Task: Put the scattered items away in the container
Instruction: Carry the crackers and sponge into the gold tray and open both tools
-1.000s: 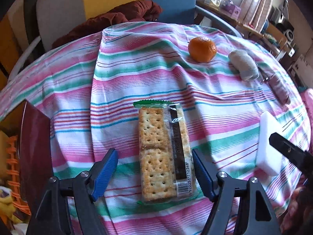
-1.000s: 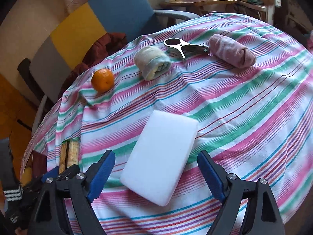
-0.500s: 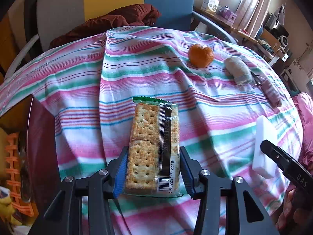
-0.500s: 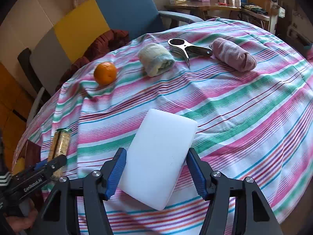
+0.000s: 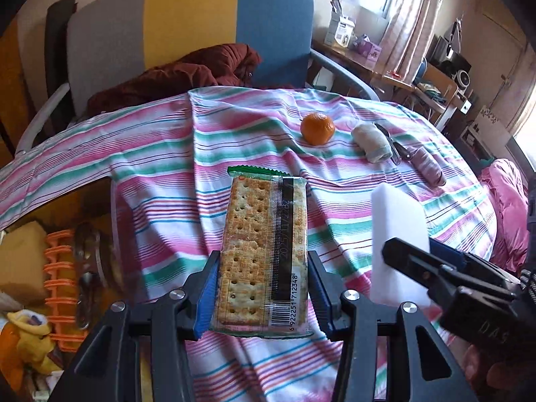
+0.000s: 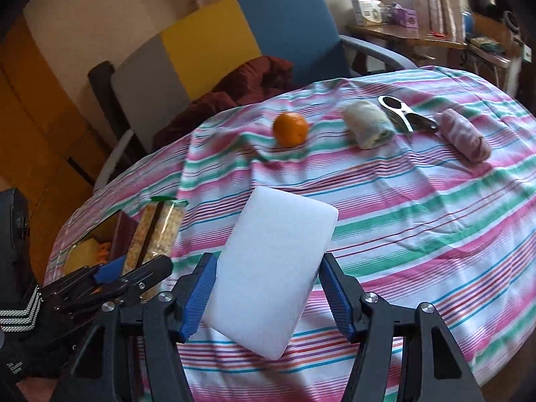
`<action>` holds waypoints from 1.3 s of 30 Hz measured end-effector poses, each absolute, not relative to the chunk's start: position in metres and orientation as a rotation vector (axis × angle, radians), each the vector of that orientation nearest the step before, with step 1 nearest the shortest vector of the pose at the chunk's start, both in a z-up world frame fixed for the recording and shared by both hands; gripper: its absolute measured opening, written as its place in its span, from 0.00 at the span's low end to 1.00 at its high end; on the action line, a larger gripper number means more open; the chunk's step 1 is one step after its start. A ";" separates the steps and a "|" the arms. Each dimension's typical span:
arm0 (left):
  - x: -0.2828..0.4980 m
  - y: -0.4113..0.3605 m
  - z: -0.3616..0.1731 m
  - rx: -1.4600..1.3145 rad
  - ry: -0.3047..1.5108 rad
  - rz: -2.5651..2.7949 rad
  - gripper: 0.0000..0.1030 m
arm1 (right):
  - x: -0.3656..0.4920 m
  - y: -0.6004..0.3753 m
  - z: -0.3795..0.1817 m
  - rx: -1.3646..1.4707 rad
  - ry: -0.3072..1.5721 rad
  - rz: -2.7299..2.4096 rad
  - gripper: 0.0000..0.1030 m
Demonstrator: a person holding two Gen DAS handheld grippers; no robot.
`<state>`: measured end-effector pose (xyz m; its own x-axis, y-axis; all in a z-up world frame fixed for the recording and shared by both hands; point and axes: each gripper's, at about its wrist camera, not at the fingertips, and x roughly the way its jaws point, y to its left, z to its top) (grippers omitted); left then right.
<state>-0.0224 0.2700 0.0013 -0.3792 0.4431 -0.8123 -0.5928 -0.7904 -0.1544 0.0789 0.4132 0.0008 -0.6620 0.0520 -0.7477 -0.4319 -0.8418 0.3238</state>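
My left gripper [image 5: 263,296] is shut on a cracker packet [image 5: 264,248] and holds it lifted above the striped tablecloth [image 5: 167,154]. My right gripper [image 6: 266,296] is shut on a white sponge block [image 6: 274,261], also lifted; the sponge also shows in the left wrist view [image 5: 398,234]. The cracker packet shows in the right wrist view [image 6: 154,234], held in the left gripper [image 6: 134,273]. The dark red container [image 5: 110,234] with items inside sits at the table's left edge, left of the left gripper.
On the far side of the table lie an orange [image 6: 290,128], a pale rolled cloth [image 6: 368,124], a metal tool [image 6: 402,114] and a pink rolled cloth [image 6: 464,135]. A chair [image 5: 187,23] with a dark red garment [image 5: 187,73] stands behind the table.
Both grippers closed on their items, the left on the cracker packet and the right on the sponge, and then lifted them off the cloth. The two grippers now sit closer together.
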 end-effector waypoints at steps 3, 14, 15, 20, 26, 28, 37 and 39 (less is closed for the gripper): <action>-0.022 0.253 0.009 -1.200 0.198 2.194 0.48 | 0.073 0.395 0.006 -1.139 0.701 2.586 0.62; -0.048 0.152 0.026 -1.218 0.058 2.365 0.48 | 0.019 0.311 0.031 -1.225 0.585 2.798 0.61; -0.052 0.142 0.025 -1.229 0.045 2.381 0.48 | 0.012 0.302 0.033 -1.233 0.562 2.819 0.61; -0.082 0.106 0.010 -1.321 0.010 2.432 0.48 | -0.026 0.258 0.034 -1.308 0.454 2.900 0.61; -0.110 0.097 -0.013 -1.436 -0.072 2.358 0.54 | -0.067 0.237 0.026 -1.356 0.377 2.939 0.61; -0.113 0.095 -0.016 -1.460 -0.122 2.333 0.60 | -0.081 0.237 0.017 -1.383 0.394 2.924 0.66; -0.097 0.088 0.008 -1.353 -0.079 2.417 0.67 | -0.065 0.260 0.009 -1.340 0.642 2.897 0.73; -0.094 0.083 0.014 -1.313 -0.083 2.460 0.67 | -0.053 0.260 0.014 -1.312 0.564 2.900 0.68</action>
